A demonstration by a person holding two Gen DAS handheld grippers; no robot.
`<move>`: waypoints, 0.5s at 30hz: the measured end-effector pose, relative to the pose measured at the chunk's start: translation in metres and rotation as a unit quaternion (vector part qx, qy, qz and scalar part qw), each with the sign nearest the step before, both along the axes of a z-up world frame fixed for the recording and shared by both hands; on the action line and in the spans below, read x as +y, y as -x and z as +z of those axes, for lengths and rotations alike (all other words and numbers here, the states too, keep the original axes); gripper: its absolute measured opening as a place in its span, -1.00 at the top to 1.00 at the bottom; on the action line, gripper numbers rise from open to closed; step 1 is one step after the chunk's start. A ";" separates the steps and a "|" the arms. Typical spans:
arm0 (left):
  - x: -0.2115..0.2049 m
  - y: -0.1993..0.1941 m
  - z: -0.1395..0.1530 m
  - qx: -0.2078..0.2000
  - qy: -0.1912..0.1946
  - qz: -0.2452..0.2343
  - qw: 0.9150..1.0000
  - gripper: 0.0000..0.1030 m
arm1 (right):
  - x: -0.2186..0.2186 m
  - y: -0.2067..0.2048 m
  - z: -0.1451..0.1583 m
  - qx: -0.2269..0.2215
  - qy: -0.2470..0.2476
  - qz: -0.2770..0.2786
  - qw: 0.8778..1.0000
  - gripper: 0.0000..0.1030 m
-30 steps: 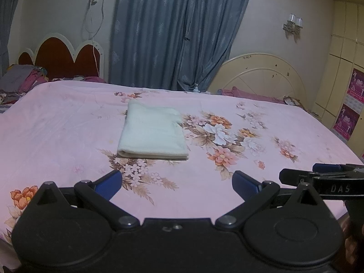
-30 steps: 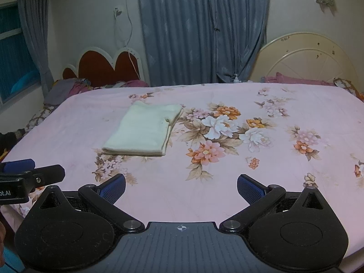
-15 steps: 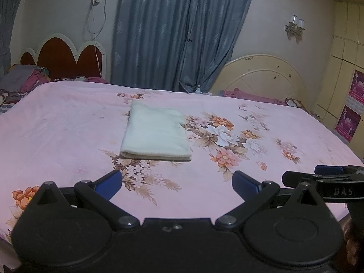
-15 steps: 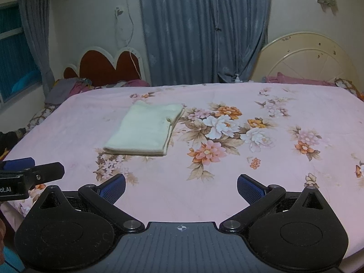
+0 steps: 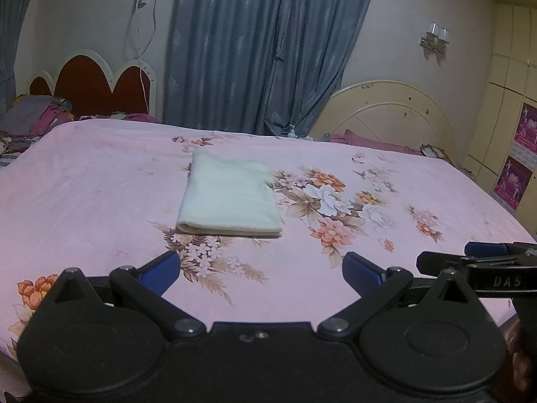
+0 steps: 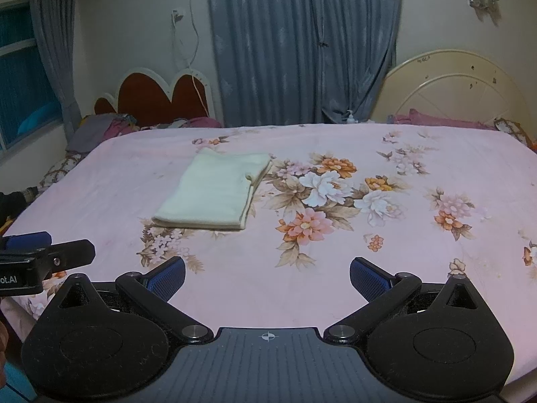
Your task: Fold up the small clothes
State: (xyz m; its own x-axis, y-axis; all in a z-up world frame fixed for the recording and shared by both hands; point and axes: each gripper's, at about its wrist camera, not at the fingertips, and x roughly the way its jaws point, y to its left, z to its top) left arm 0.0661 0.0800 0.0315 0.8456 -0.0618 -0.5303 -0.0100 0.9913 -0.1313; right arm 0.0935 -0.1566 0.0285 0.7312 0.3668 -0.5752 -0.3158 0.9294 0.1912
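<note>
Pale cream terry cloth, folded into a neat rectangle, makes up the small towel (image 5: 230, 196) lying flat on the bed (image 5: 84, 201), a little left of the middle and toward the far side. Its thick folded edge faces the cameras, and in the right wrist view the towel (image 6: 214, 191) shows its layered open edges along the right side. It rests on a pink sheet printed with flowers; a large cluster of orange, white and pink blooms (image 5: 330, 201) sits just beside it on the right, and a smaller sprig lies against its near edge.

Both tools hang low over the near edge of the bed, well apart from the towel, with only bare sheet between. The left gripper (image 5: 260, 268) has its blue-padded fingers spread wide and holds nothing. The right gripper (image 6: 267, 273) is likewise spread wide and empty. Each one shows at the side of the other's view: the right gripper (image 5: 476, 263) at the left camera's right edge, the left gripper (image 6: 47, 255) at the right camera's left edge.

Beyond the bed hang grey-blue curtains (image 5: 265, 47). To the left stands a red scalloped headboard (image 5: 97, 87) with a heap of clothes (image 5: 33, 117) before it; to the right, a cream arched headboard (image 5: 386, 114). A wall lamp (image 5: 434, 38) hangs above it, and a small pump bottle (image 6: 350, 116) stands at the foot of the curtains.
</note>
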 end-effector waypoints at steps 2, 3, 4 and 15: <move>0.000 0.000 0.000 0.000 0.004 0.000 1.000 -0.99 | 0.000 0.000 0.000 0.000 -0.001 0.001 1.000 -1.00; 0.000 0.000 0.000 0.000 0.003 0.000 1.000 -0.99 | 0.000 0.000 0.000 0.000 -0.001 0.001 1.000 -1.00; 0.000 0.000 0.000 0.000 0.003 0.000 1.000 -0.99 | 0.000 -0.001 0.001 0.000 0.000 0.001 1.000 -1.00; 0.002 -0.001 0.001 -0.006 0.000 -0.004 1.000 -0.97 | 0.001 -0.003 0.002 -0.006 0.005 0.005 1.000 -1.00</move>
State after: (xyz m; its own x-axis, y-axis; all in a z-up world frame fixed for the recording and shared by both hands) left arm 0.0667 0.0818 0.0325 0.8517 -0.0678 -0.5196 -0.0010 0.9914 -0.1310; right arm 0.0962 -0.1559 0.0301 0.7346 0.3687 -0.5695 -0.3272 0.9279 0.1787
